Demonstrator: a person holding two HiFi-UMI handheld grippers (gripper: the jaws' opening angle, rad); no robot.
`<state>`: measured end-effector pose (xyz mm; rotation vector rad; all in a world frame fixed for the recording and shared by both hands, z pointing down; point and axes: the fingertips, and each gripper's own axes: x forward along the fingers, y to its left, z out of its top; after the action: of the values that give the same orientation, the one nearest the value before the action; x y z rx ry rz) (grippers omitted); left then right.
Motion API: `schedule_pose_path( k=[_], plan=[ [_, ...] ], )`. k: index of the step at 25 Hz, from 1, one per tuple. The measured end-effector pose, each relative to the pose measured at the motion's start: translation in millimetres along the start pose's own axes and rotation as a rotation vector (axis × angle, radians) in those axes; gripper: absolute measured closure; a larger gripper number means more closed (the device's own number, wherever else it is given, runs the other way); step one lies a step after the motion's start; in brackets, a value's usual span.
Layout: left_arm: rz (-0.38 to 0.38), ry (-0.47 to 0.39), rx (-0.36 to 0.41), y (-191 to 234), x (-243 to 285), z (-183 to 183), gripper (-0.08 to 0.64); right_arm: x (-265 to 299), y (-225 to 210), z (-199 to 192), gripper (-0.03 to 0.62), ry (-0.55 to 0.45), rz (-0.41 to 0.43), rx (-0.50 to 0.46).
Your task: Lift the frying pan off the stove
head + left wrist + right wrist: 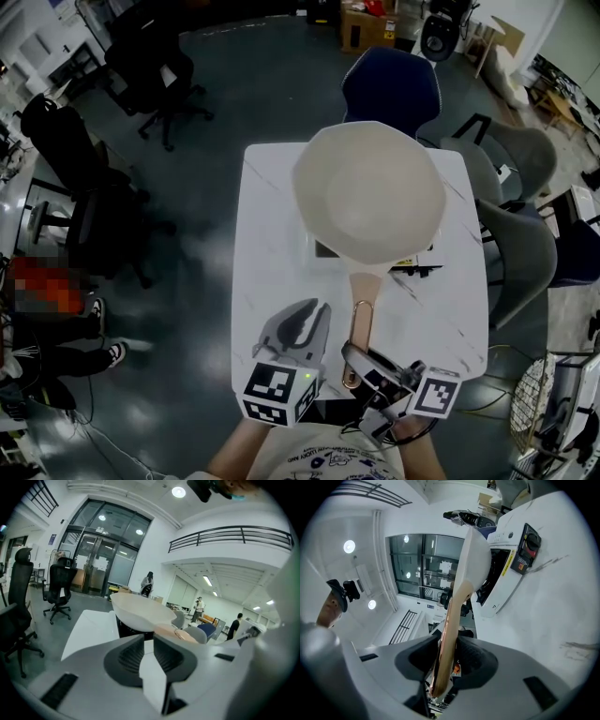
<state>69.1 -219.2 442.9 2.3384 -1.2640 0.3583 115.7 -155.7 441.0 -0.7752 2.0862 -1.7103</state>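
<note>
Two jaws of your right gripper (443,667) pinch the thin copper-coloured handle (361,317), whose long axis runs toward the stove (509,540). On the stove sits the frying pan (367,192), smooth, cream and round. Your left gripper (305,323), pressed together on nothing, hovers beside the handle, on your side of the stove

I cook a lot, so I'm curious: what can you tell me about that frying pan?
The frying pan is a deep, cream-coloured pan, empty, with a flat tan handle ending in a coppery hanging loop. It sits upright on a small white stove on the white table, handle towards the person. The right tool grips the handle's end between its jaws.
</note>
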Motion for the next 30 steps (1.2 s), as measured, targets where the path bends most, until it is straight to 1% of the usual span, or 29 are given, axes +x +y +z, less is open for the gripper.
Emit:
schedule_pose_path(
  k=[5, 7, 13, 18, 20, 23, 27, 30],
  plan=[
    [-0.008, 0.004, -0.029, 7, 10, 5, 0.491, 1, -1, 0, 0.460, 0.010, -0.010, 0.012],
    [-0.020, 0.006, -0.054, 9, 15, 8, 0.491, 1, -2, 0, 0.463, 0.007, -0.018, 0.029],
    [-0.157, 0.047, -0.248, 3, 35, 15, 0.491, 1, -3, -1, 0.465, 0.013, -0.029, 0.032],
    [-0.239, 0.079, -0.415, 2, 47, 21, 0.491, 1, -3, -1, 0.465, 0.019, -0.029, 0.032],
    [-0.271, 0.093, -0.462, -2, 51, 21, 0.491, 0, -3, -1, 0.465, 0.024, -0.030, 0.029],
    [-0.314, 0.131, -0.498, -9, 56, 17, 0.482, 0, -3, -1, 0.465, 0.026, -0.032, 0.029],
    [-0.367, 0.164, -0.554, -15, 64, 17, 0.431, 1, -3, 0, 0.465, 0.028, -0.033, 0.030],
    [-0.393, 0.187, -0.564, -17, 69, 17, 0.417, 2, -2, 0, 0.465, 0.028, -0.034, 0.032]
  ],
)
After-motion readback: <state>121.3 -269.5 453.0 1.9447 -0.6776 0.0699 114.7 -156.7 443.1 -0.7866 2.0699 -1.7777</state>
